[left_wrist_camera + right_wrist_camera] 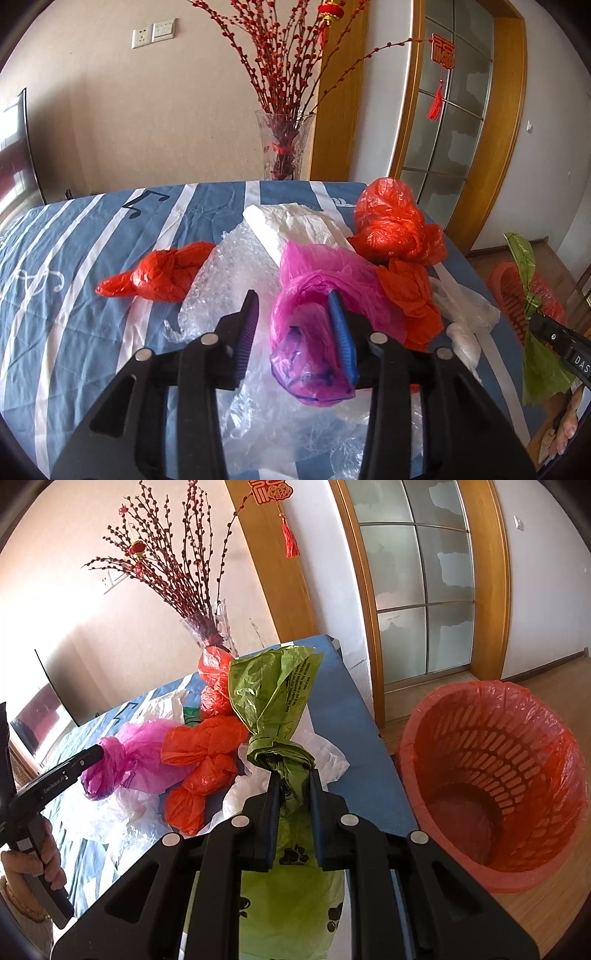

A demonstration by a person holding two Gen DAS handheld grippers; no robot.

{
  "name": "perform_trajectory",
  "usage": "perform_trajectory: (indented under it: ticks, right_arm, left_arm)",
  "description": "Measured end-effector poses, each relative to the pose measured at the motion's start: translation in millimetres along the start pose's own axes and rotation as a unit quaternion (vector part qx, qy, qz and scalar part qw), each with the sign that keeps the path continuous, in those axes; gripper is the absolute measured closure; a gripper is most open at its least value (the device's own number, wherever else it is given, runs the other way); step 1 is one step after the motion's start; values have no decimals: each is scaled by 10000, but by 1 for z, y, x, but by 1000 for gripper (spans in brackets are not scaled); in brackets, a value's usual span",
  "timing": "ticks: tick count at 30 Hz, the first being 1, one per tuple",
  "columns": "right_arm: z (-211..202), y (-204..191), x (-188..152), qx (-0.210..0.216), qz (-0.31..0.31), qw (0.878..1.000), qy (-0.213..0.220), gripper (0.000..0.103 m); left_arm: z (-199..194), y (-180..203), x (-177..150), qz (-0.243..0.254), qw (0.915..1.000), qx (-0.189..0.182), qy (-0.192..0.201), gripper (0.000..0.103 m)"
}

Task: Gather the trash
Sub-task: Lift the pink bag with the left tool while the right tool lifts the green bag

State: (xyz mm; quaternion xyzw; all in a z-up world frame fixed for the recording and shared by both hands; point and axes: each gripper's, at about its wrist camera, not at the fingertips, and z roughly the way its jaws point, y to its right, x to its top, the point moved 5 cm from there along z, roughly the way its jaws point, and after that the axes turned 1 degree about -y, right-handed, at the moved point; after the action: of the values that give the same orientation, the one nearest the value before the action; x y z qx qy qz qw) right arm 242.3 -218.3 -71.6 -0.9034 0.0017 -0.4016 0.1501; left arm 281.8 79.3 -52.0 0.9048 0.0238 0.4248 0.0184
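Judging by the bare bin [491, 786], collecting has barely begun. Left gripper [295, 314] stands partly spread around the pink bag [314, 325], not pinching it, red bags [162, 273] and clear wrap beyond on the surface [74, 258]. Right gripper [293, 775] clamps the green bag [273, 701], bin to its right.

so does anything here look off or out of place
Nothing is spilled or broken. The table is littered with knotted plastic bags, as the task expects. The red-lined bin on the floor looks empty, and the right tool grips a green bag.
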Motion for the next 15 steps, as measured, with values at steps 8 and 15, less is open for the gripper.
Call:
perform_trajectory:
  ticks: [8,15]
  right_arm:
    - [2,3,-1,-34,9,10000,-37,87]
    - [-3,1,1,-20,-44,10000,19,87]
  left_arm:
    - [17,15,-2,278,9979,-505,-291,79]
    - [10,16,-1,201,9975,-655,-170,91]
